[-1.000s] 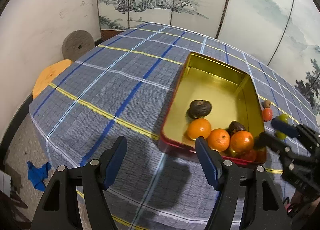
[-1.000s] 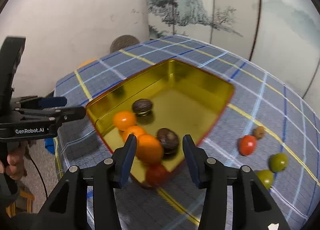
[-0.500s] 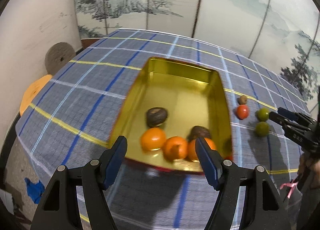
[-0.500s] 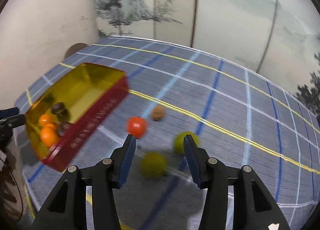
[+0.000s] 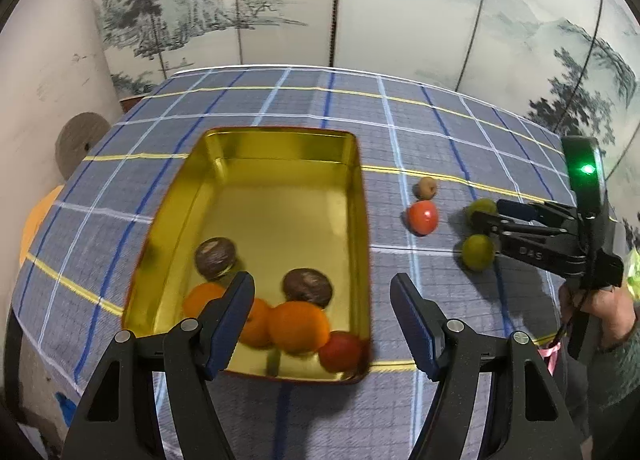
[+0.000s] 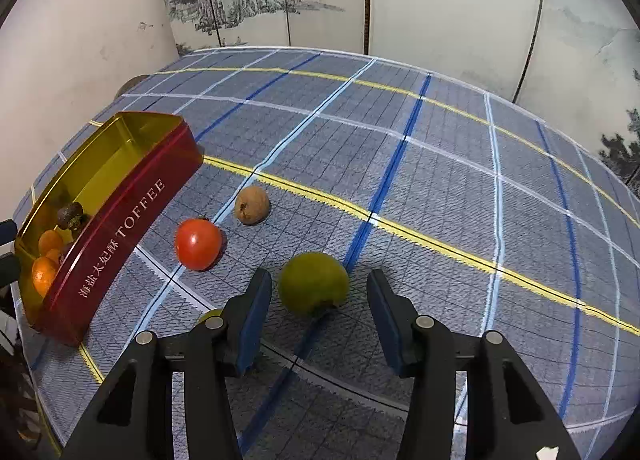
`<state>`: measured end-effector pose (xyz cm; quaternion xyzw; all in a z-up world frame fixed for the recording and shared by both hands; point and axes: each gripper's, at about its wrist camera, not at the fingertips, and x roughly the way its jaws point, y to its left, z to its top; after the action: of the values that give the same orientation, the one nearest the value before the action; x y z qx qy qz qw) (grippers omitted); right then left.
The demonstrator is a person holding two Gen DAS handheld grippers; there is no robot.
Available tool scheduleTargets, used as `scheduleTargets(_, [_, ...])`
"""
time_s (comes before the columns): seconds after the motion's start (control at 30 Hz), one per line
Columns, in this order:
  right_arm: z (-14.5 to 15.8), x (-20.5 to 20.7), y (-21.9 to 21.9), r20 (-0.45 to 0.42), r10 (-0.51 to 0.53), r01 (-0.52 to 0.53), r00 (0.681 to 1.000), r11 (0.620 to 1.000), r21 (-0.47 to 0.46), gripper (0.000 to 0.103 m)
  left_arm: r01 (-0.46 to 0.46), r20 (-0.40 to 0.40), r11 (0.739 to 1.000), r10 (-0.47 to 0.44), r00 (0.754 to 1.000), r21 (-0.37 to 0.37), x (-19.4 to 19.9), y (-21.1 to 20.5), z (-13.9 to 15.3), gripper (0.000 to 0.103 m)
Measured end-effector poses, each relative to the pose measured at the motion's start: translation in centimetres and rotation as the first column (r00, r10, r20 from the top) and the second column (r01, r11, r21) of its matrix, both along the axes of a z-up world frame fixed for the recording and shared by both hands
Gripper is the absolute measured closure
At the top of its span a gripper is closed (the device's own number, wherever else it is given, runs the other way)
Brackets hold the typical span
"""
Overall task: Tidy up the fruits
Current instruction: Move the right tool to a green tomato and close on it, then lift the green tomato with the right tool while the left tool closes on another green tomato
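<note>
A gold tin [image 5: 280,132] with red outer walls lies on the checked cloth. It holds several oranges [image 5: 298,326], two dark brown fruits [image 5: 307,287] and a red one [image 5: 340,352]. My left gripper [image 5: 322,320] hovers open over the tin's near end, holding nothing. To the right of the tin [image 6: 120,220], a red fruit [image 6: 198,244], a small brown fruit [image 6: 251,205] and two green fruits lie on the cloth. My right gripper [image 6: 318,292] stands open astride one green fruit [image 6: 312,284], its pads apart from it. The other green fruit [image 6: 210,316] is half hidden by the left finger.
A painted folding screen [image 5: 400,0] stands behind the table, and a pale wall is on the left. A round disc [image 5: 78,140] and an orange stool [image 5: 36,216] sit beside the table's left edge. A person's hand [image 5: 600,304] holds the right gripper [image 5: 486,212].
The right gripper swung from over the tin to the loose fruits and came down around a green one. The left gripper shifted right, so the tin is now centred. Neither jaw gap changed.
</note>
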<state>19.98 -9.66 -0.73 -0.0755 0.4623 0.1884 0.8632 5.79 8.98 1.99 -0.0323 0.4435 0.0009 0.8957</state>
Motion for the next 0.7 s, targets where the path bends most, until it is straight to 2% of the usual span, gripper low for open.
scheduleTargets(0.2, [-1.1, 0.7, 0.1, -0.032, 0.02, -0.02, 0.999, 1.0, -0.006, 0.058, 0.034, -0.015, 0.999, -0.034, 0.999, 0.001, 0.9, -1.8, -0.4, 0.032])
scheduleTargets(0.33, [-1.3, 0.9, 0.0, -0.038, 0.022, -0.022, 0.999, 1.0, 0.006, 0.067, 0.055, -0.019, 0.998, -0.055, 0.998, 0.003, 1.4, -3.1, -0.7, 0.032])
scheduleTargets(0.4, [-1.4, 1.0, -0.2, -0.044, 0.022, -0.021, 0.999, 1.0, 0.013, 0.068, 0.065, -0.016, 0.998, -0.065, 0.998, -0.002, 1.6, -3.7, -0.8, 0.032])
scheduleTargets(0.7, [-0.6, -1.0, -2.7, 0.039, -0.056, 0.056, 0.998, 0.998, 0.003, 0.068, 0.12, -0.008, 0.993, -0.12, 0.993, -0.022, 2.2, -7.0, -1.5, 0.032])
